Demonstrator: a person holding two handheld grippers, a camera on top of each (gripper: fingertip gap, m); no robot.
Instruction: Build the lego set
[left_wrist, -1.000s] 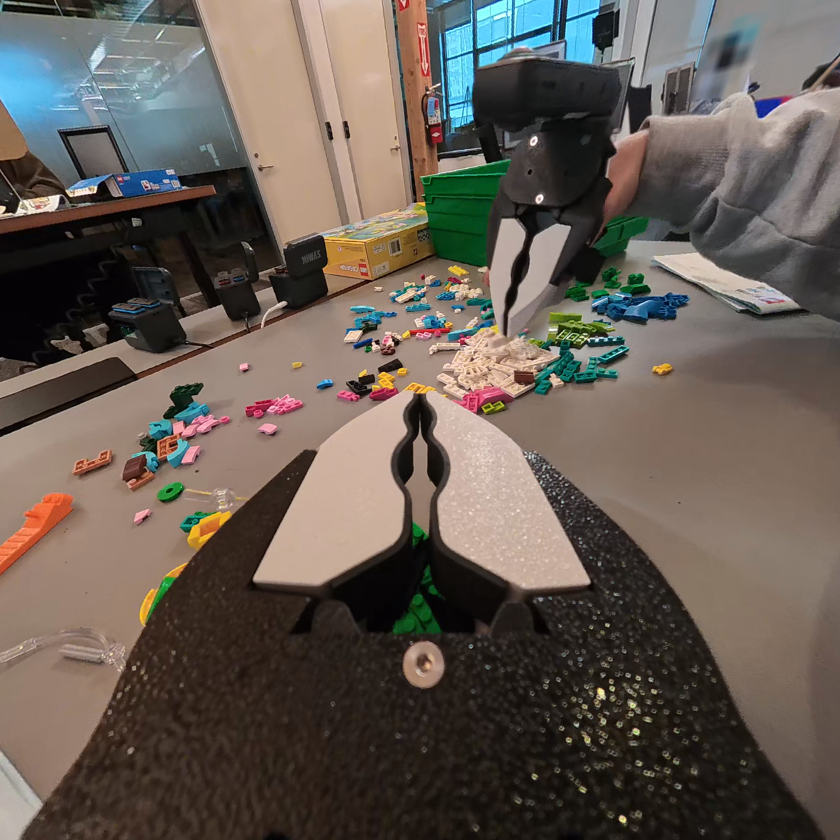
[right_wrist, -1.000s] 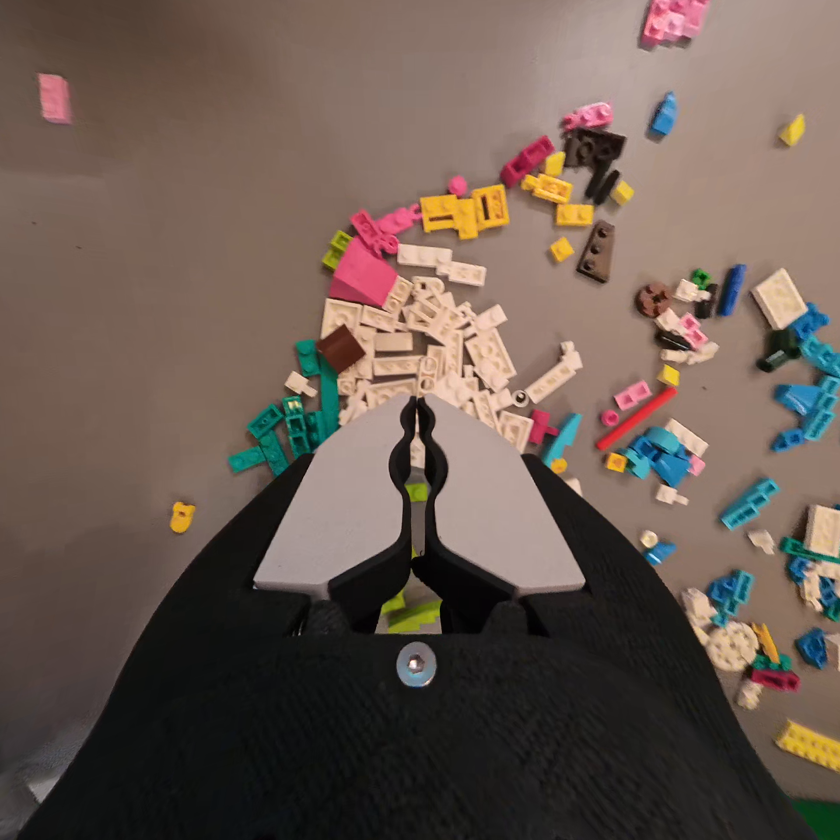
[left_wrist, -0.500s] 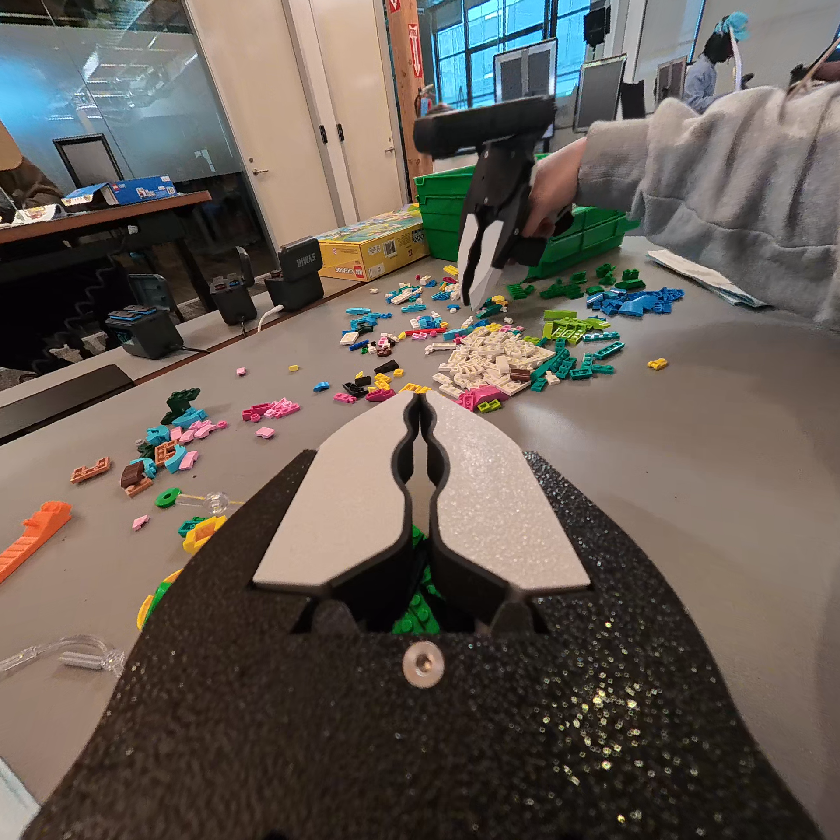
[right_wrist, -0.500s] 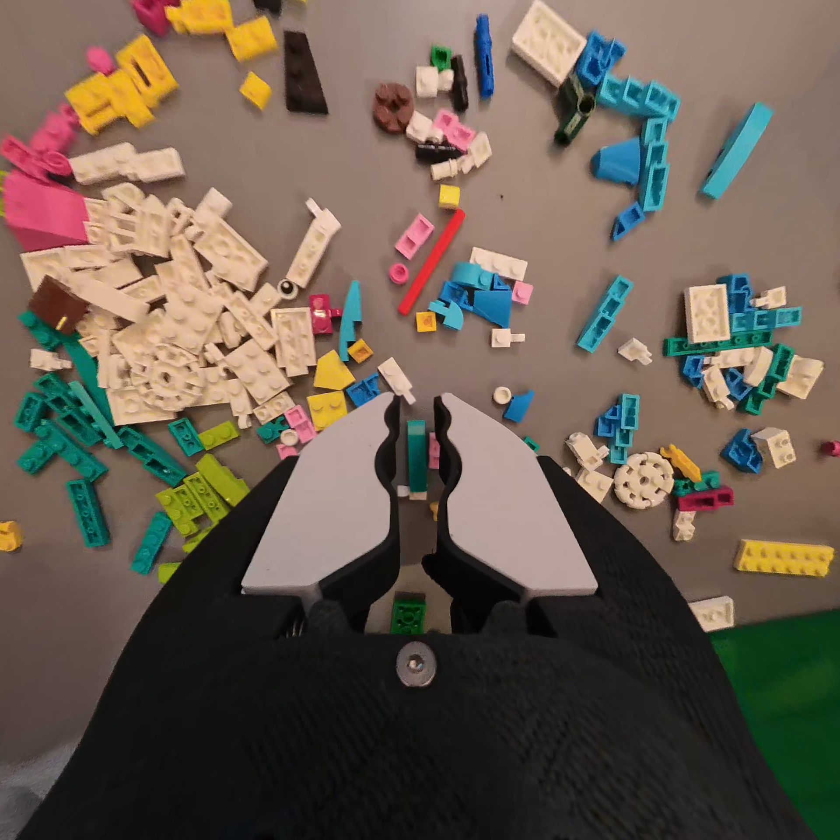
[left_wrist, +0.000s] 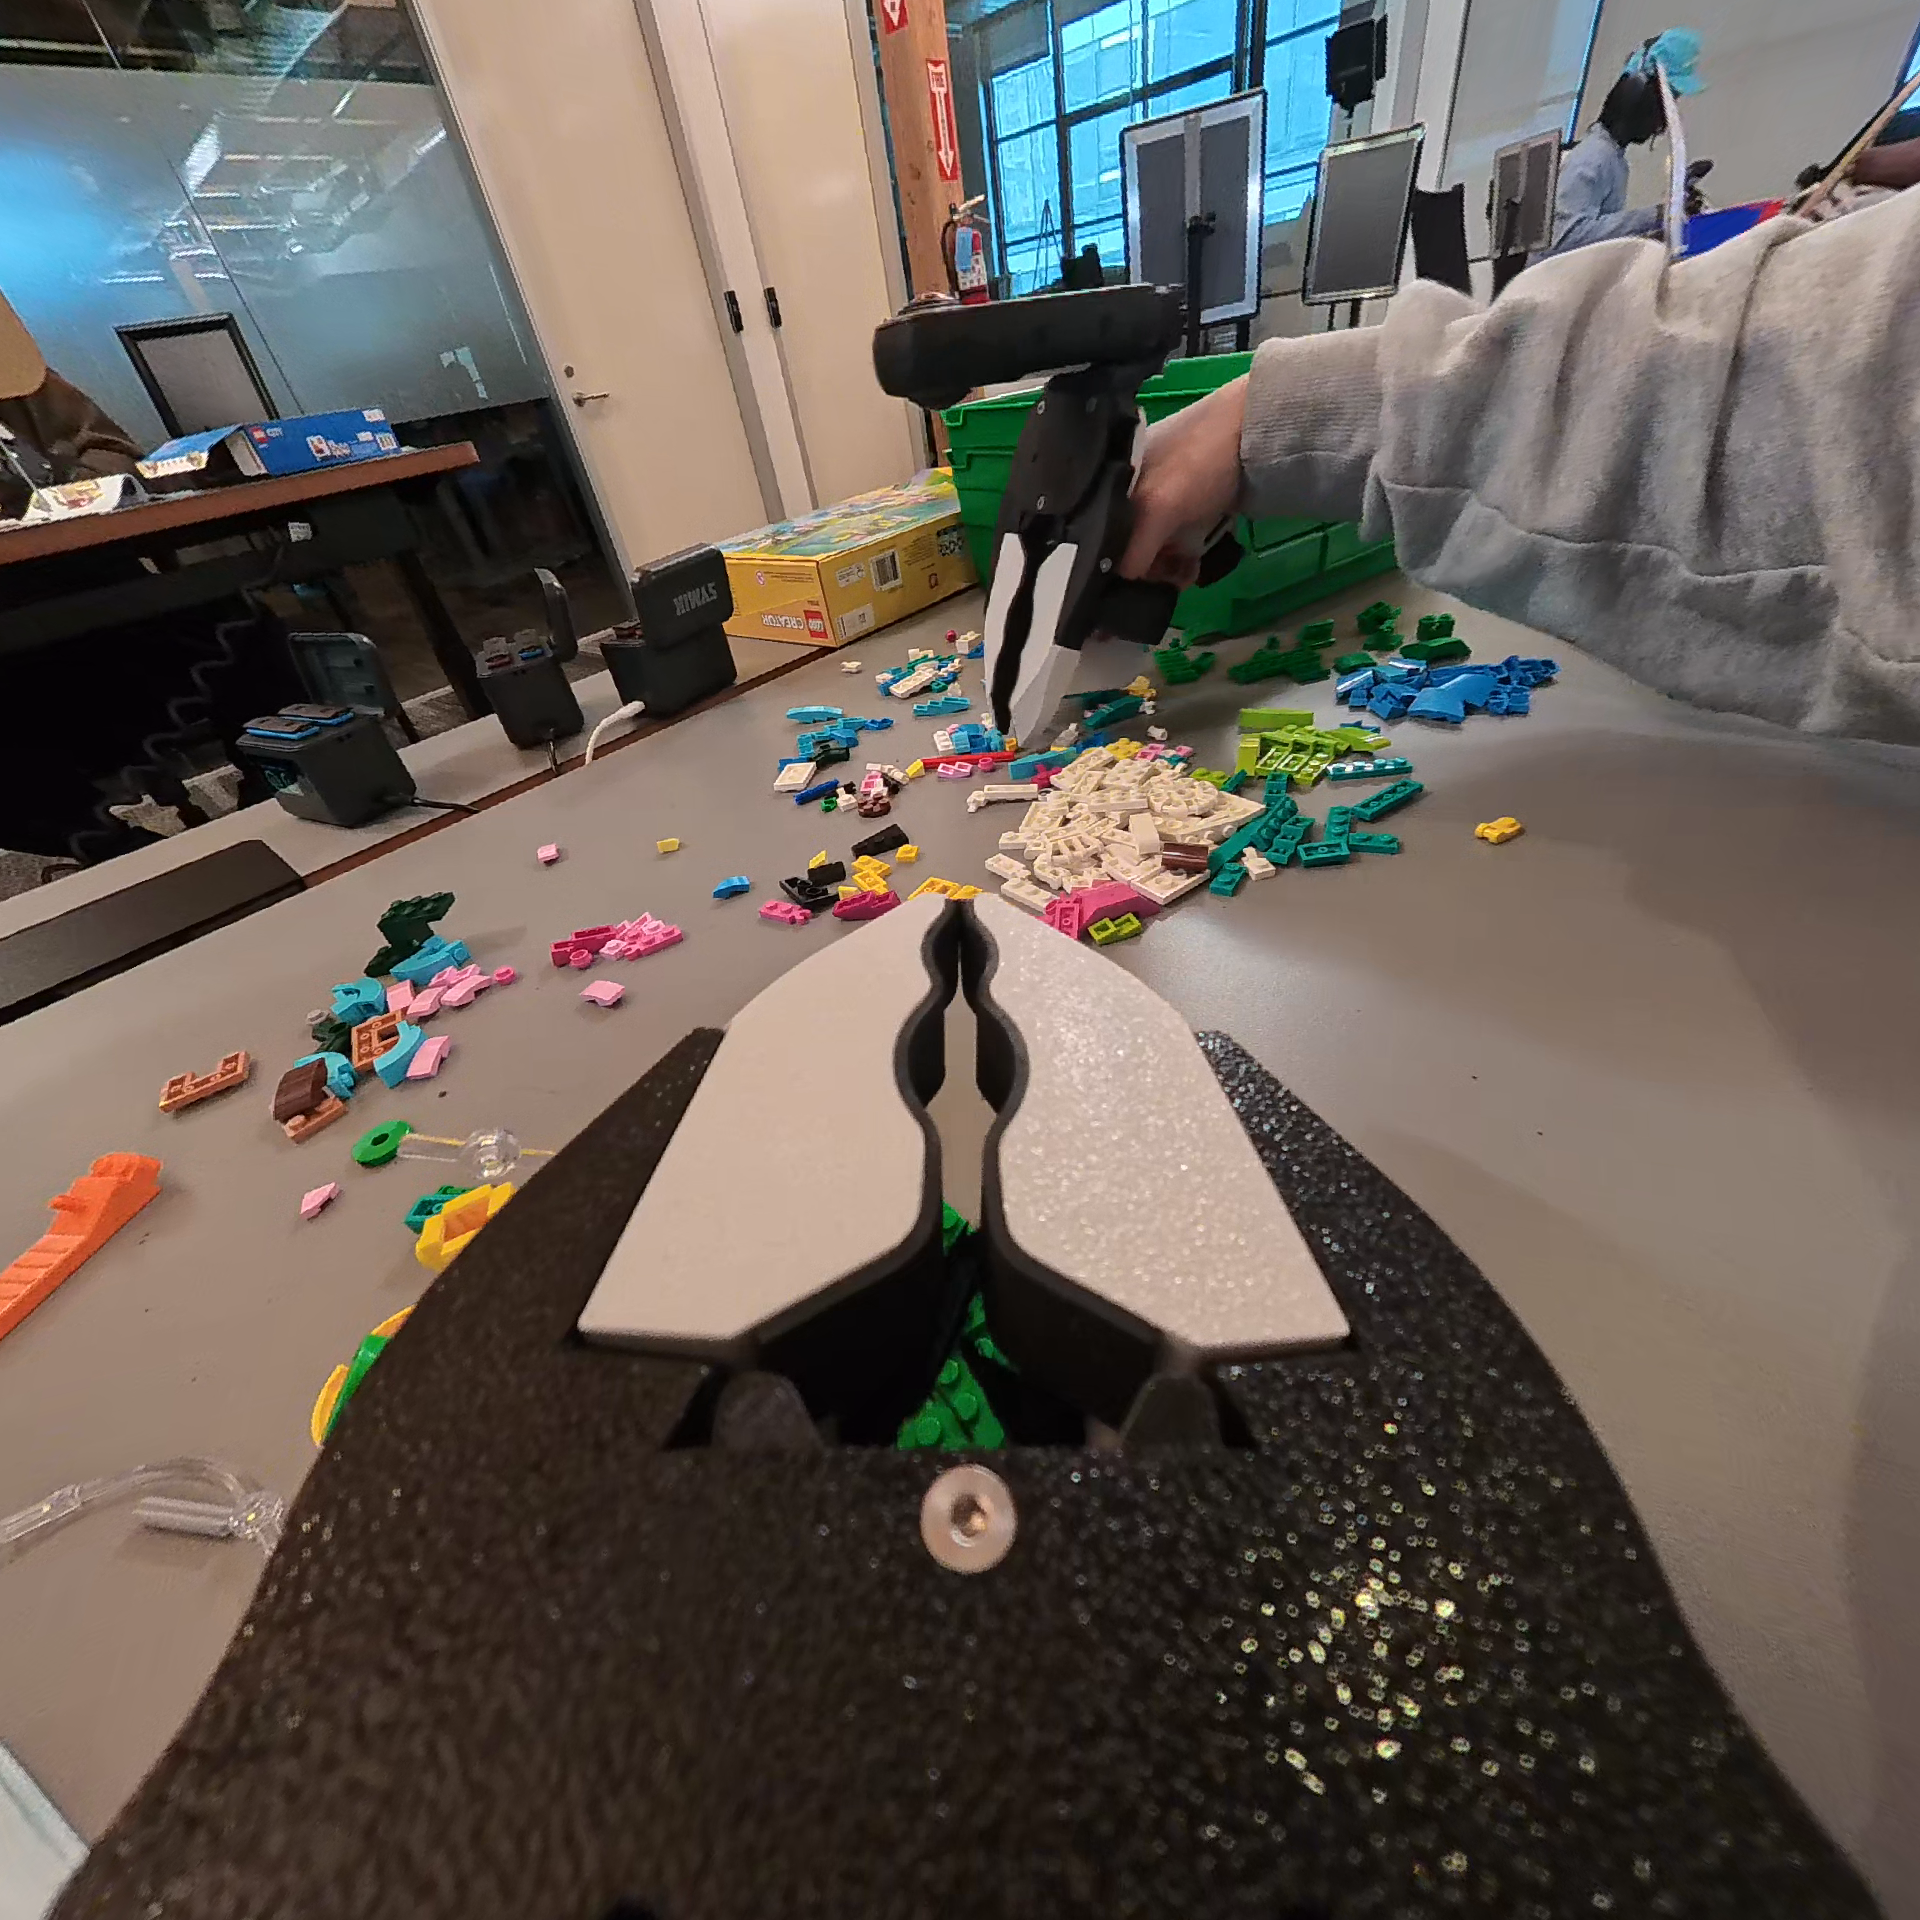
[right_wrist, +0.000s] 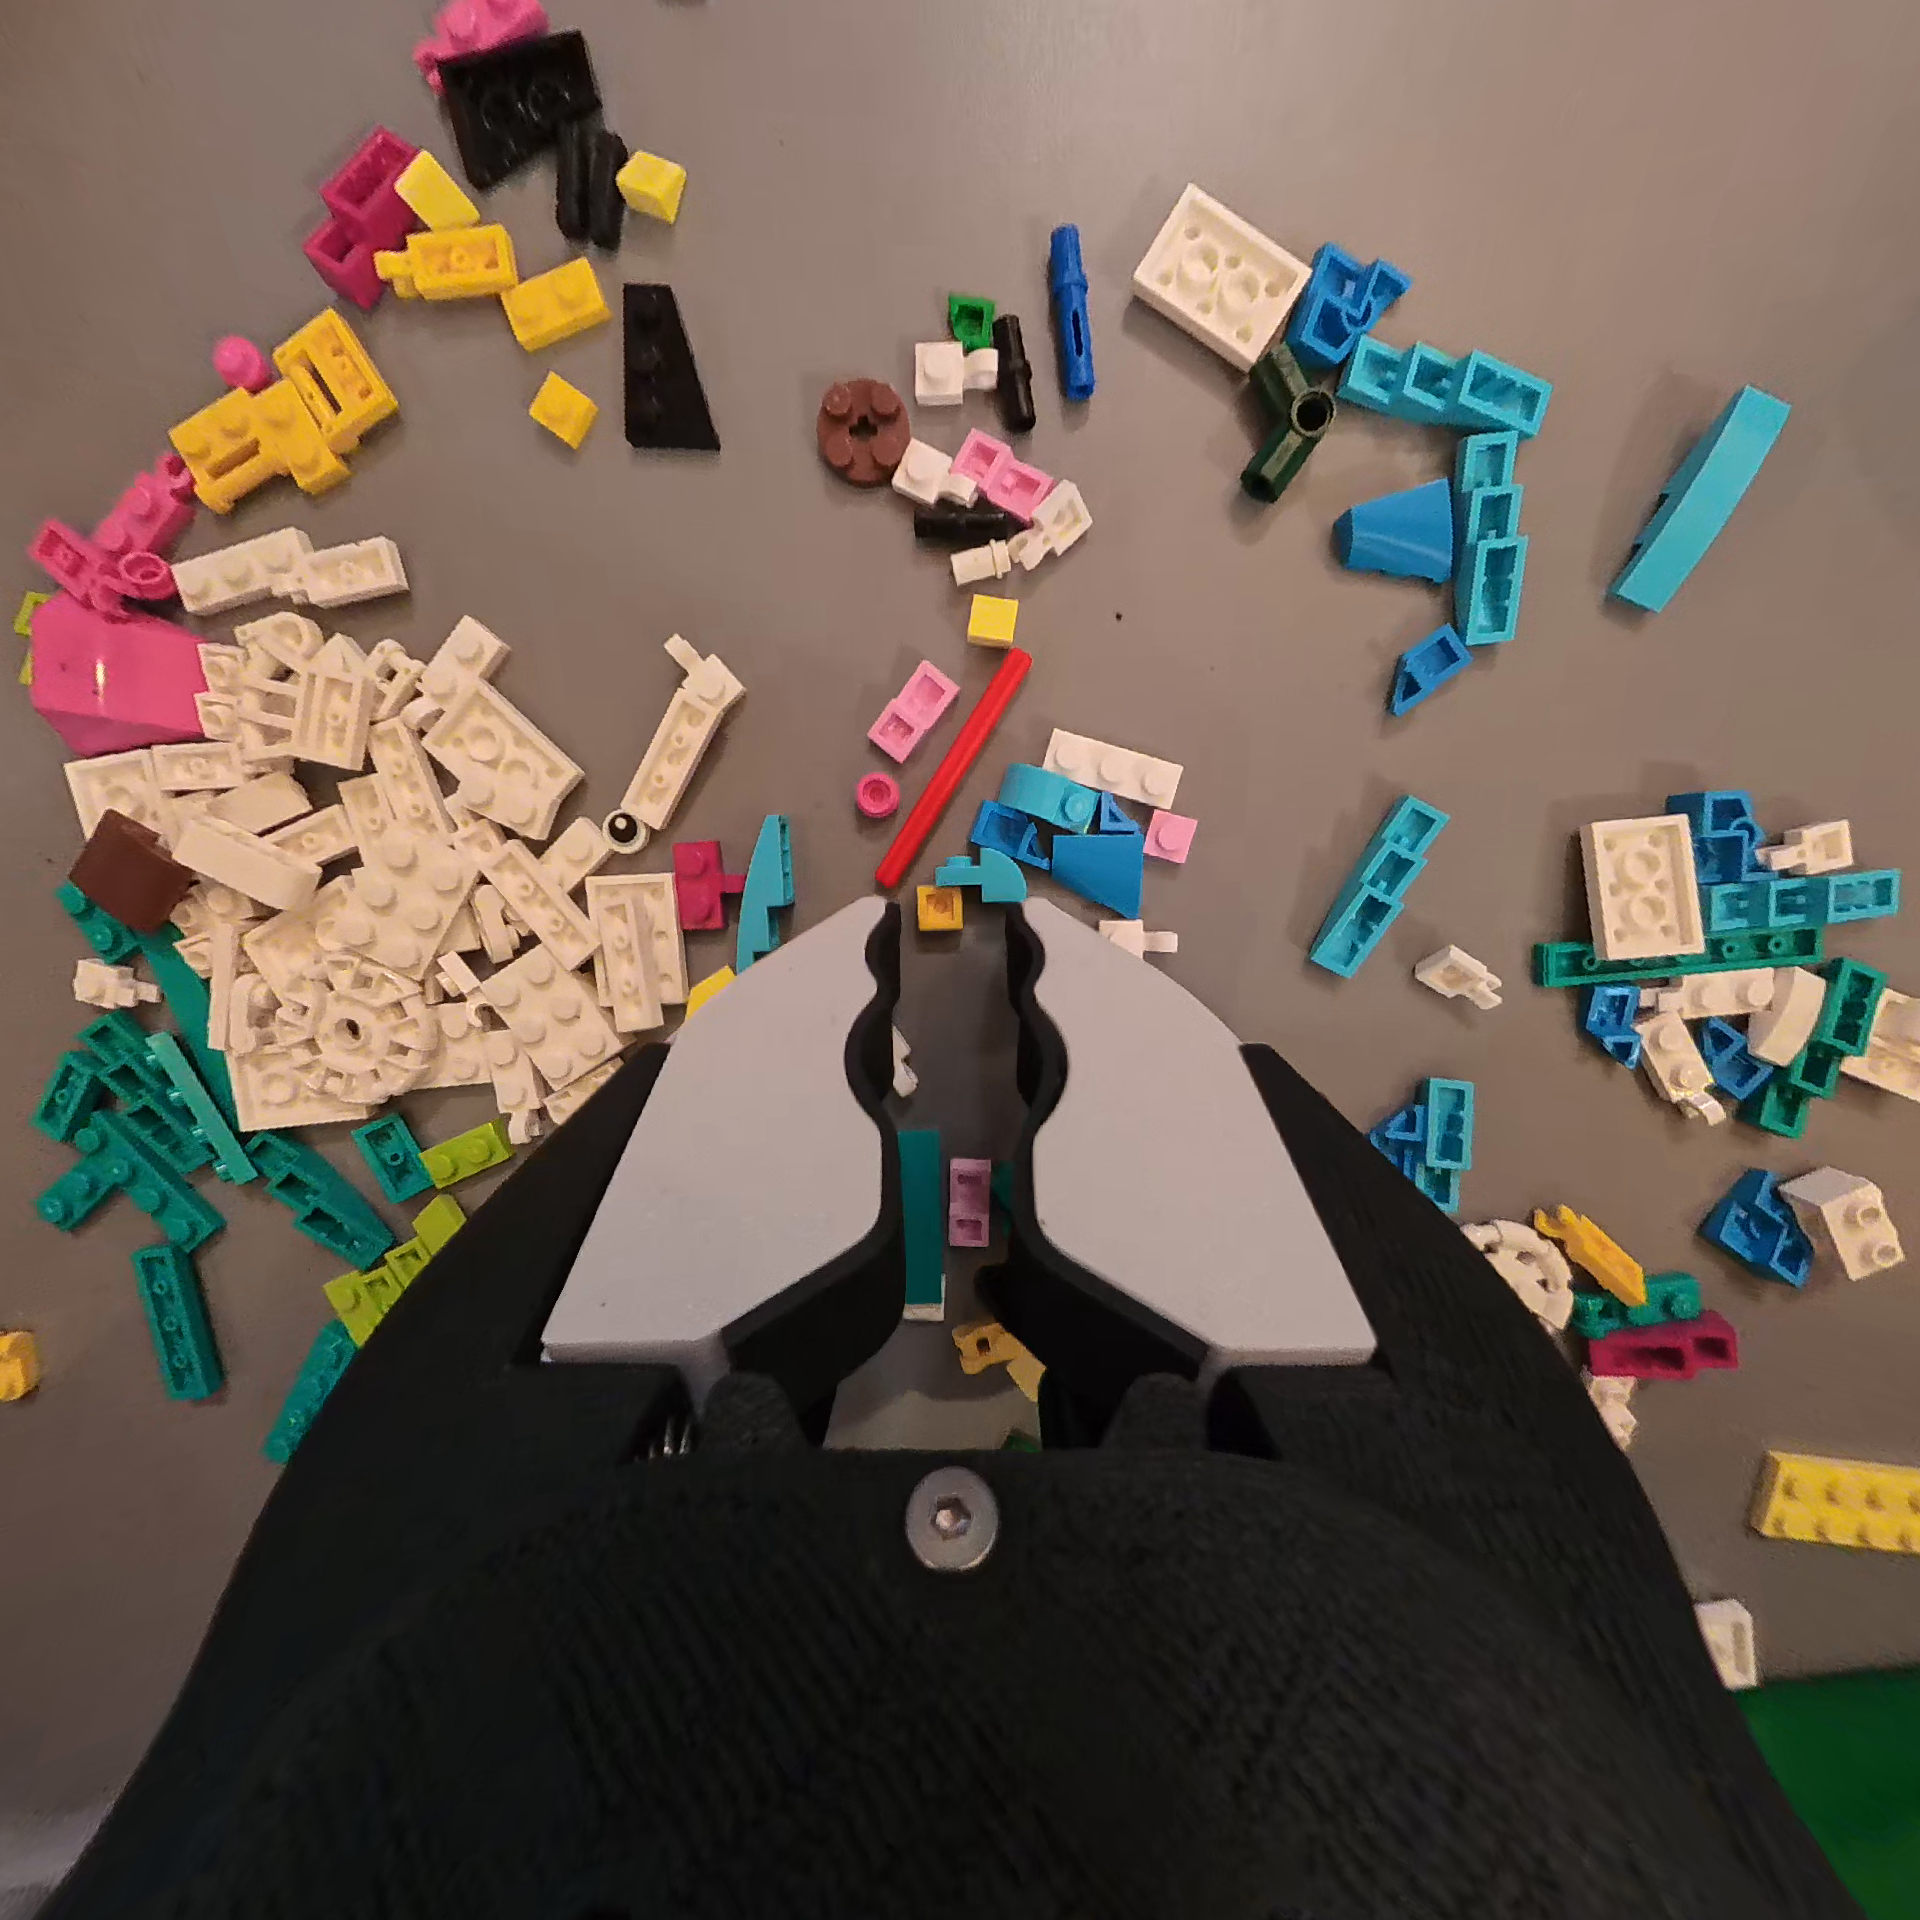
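Note:
My left gripper (left_wrist: 961, 912) hovers low over the grey table (left_wrist: 1507, 1143) with its fingertips pressed together and nothing visible between them. A green studded piece (left_wrist: 956, 1392) shows below, through the gap behind the fingers. My right gripper (right_wrist: 951, 914) is open and points straight down at the table. A small yellow tile (right_wrist: 938, 907) and a turquoise quarter-round piece (right_wrist: 982, 878) lie on the table right at its tips, not pressed by the pads. A red rod (right_wrist: 954, 769) lies just ahead. In the left wrist view the right gripper (left_wrist: 1023, 727) stands beyond the white brick pile (left_wrist: 1132, 821).
Sorted brick heaps cover the table: white (right_wrist: 395, 883), teal (right_wrist: 135, 1143), blue (right_wrist: 1455, 468), yellow (right_wrist: 291, 405). Green bins (left_wrist: 1247, 499), a yellow box (left_wrist: 842, 566) and black chargers (left_wrist: 675, 634) stand at the far edge. A grey-sleeved arm (left_wrist: 1610, 447) reaches in from the right. There is about 30 cm between the tips of the two grippers.
My right gripper moved from over the white pile to the blue and pink pieces beside it, and its jaws opened. My left gripper stayed still and shut.

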